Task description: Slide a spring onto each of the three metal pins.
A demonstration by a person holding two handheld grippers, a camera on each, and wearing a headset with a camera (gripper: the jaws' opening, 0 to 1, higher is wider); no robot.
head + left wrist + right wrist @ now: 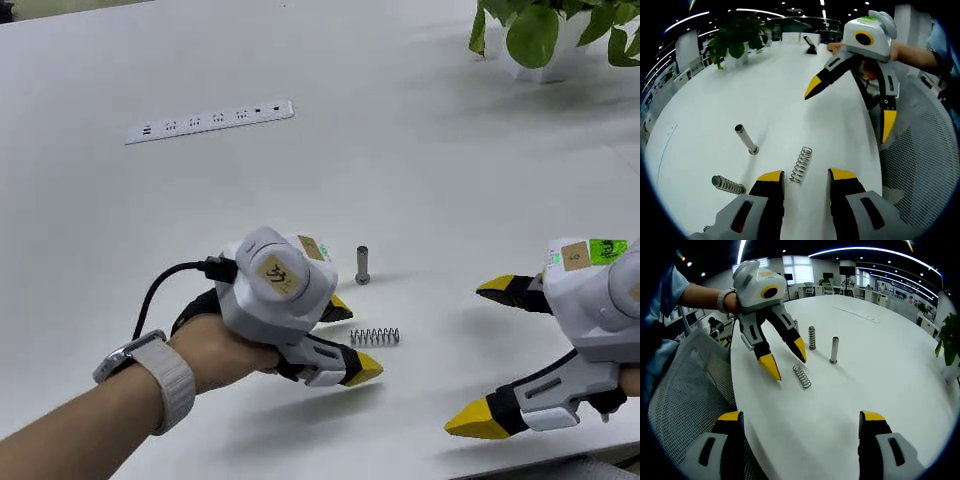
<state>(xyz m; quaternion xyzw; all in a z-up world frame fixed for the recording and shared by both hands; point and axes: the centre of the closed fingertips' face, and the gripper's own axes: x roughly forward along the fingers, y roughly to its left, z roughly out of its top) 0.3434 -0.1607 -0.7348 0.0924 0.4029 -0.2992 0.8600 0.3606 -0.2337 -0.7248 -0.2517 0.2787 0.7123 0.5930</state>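
Steel spring (375, 337) lies loose near a bare pin (362, 265).

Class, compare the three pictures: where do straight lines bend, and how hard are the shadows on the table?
Head view: straight lines, even light, soft shadows under the left gripper and beside the bare pin. Left gripper view: fisheye bends the table edge into a curve; ceiling lights smear into arcs. Right gripper view: same bending; the loose spring looks sharp.

The loose spring (375, 336) lies on the table (400, 180) before the bare pin (362, 265).
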